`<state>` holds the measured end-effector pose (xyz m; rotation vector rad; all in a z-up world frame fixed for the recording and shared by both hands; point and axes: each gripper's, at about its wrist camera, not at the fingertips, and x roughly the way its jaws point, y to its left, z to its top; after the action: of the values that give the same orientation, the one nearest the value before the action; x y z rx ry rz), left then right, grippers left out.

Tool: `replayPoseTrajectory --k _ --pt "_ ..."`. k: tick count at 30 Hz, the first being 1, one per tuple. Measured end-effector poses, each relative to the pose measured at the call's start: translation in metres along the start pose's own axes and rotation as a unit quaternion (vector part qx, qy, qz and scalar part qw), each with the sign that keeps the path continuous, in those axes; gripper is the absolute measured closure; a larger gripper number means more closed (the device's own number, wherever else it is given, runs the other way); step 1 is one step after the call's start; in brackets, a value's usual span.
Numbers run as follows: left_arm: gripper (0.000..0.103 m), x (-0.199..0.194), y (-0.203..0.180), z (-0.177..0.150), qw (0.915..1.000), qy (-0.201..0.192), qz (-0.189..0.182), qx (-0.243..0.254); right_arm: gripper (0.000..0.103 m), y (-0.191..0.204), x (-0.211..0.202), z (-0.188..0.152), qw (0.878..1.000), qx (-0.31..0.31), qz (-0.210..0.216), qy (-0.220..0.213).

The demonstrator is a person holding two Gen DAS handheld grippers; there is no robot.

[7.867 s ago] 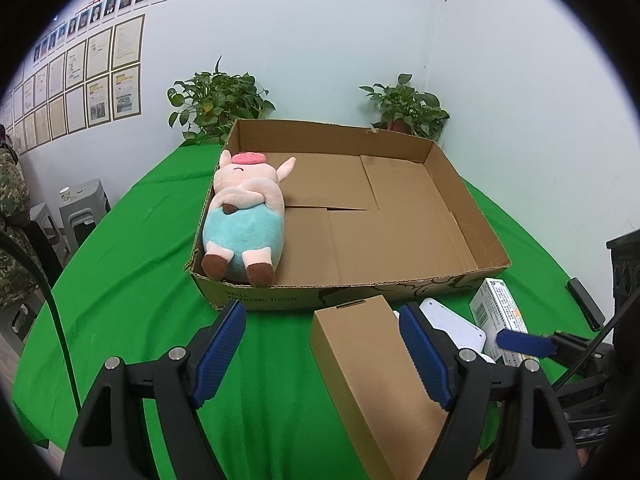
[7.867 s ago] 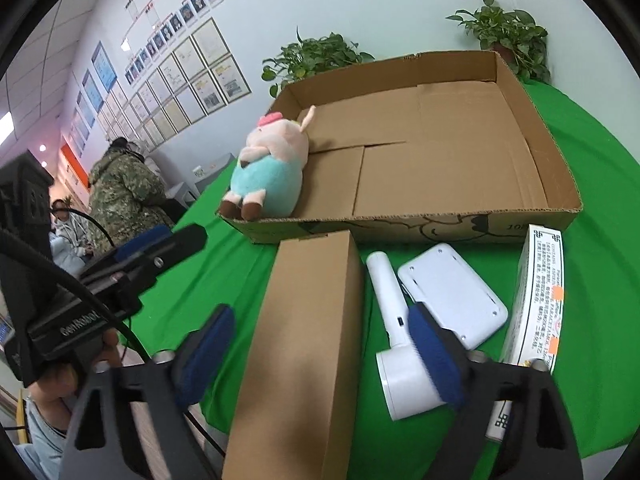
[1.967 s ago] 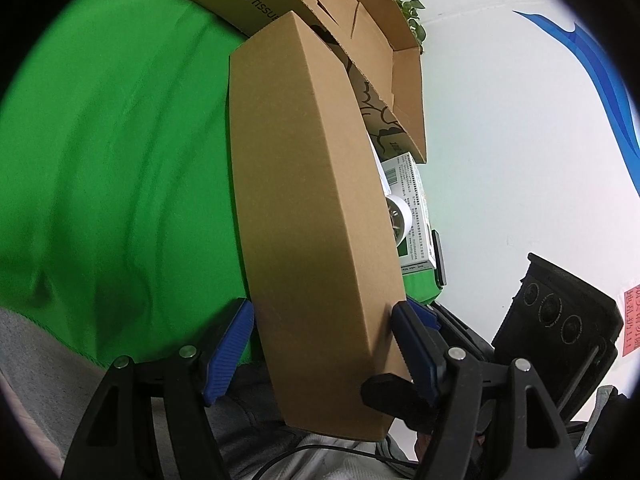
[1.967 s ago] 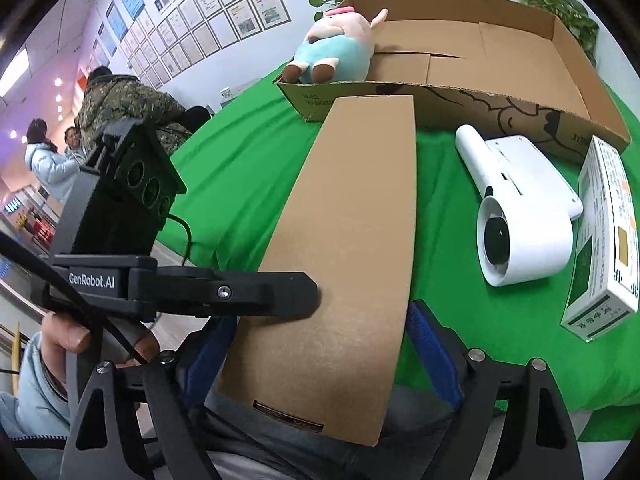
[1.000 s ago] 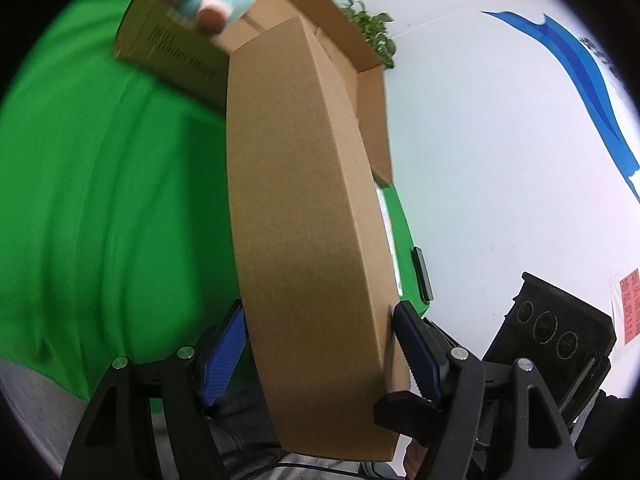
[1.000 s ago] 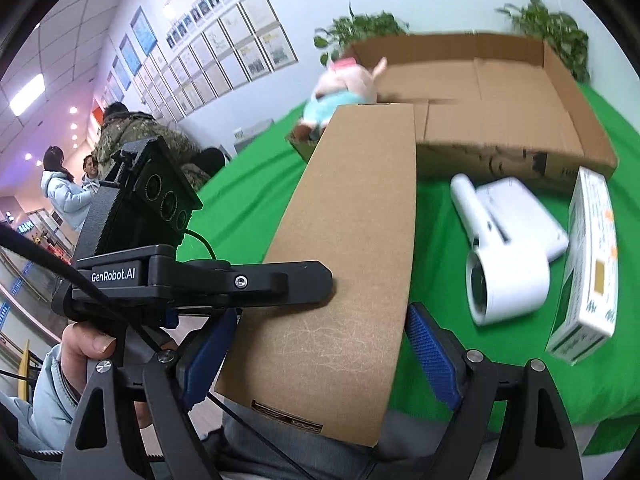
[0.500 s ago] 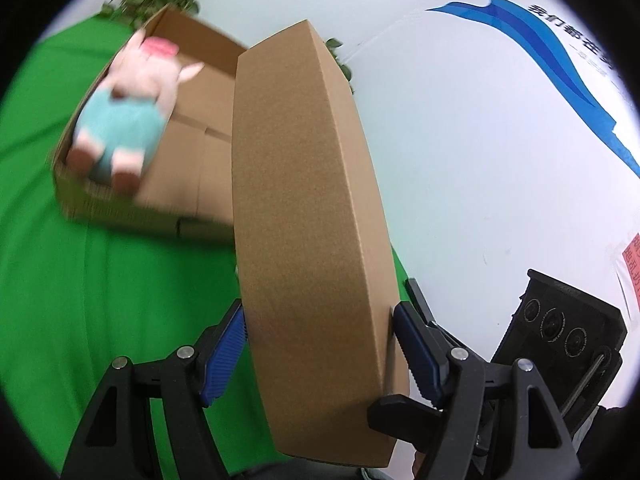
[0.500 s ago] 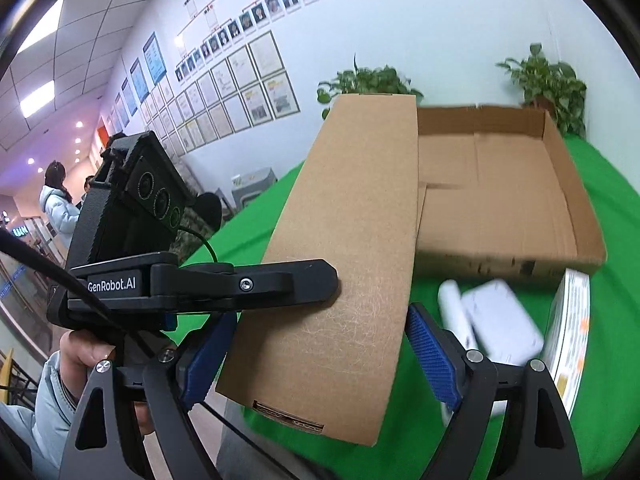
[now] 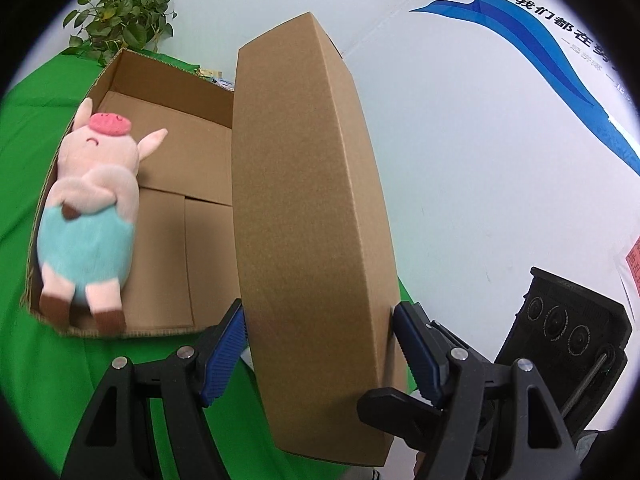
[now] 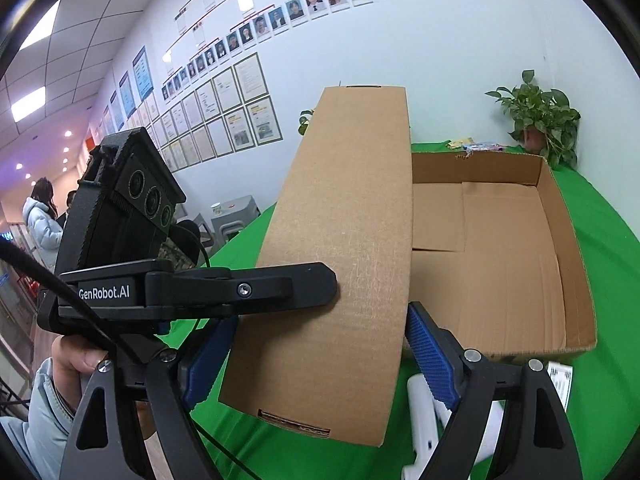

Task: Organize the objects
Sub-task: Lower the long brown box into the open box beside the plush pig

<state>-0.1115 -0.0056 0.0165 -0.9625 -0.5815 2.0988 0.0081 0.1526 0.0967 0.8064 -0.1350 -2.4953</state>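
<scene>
Plush pig (image 9: 90, 216) lies at 9 o'clock in open carton (image 9: 168, 80). Long brown box (image 9: 308, 216) airborn, clamped by left gripper (image 9: 316, 348) and right gripper (image 10: 316, 354) (both pinch near end only). Risks: far end sags, box twists free, lands on pig.

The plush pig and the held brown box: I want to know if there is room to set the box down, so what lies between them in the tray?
Only bare cardboard floor of the open tray lies between the plush pig and the long brown box, as the left wrist view shows.
</scene>
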Motion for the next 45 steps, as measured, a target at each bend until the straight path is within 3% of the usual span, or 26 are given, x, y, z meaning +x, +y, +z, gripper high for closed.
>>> replayPoseTrajectory --k 6,13,34,45 --pt "0.03 0.003 0.014 0.026 0.9999 0.008 -0.007 -0.009 0.021 -0.017 0.029 0.02 1.0 0.007 -0.009 0.009" --pt "0.03 0.006 0.025 0.033 0.9998 0.012 -0.003 -0.017 0.021 -0.031 0.056 0.034 1.0 0.014 -0.008 0.018" --pt "0.03 0.023 0.049 0.021 0.9984 0.038 0.018 -0.037 0.021 -0.067 0.127 0.037 0.998 0.042 -0.002 0.053" --pt "0.029 0.035 0.064 0.014 0.9953 0.049 0.06 -0.058 0.021 -0.102 0.183 0.036 0.993 0.089 0.034 0.069"
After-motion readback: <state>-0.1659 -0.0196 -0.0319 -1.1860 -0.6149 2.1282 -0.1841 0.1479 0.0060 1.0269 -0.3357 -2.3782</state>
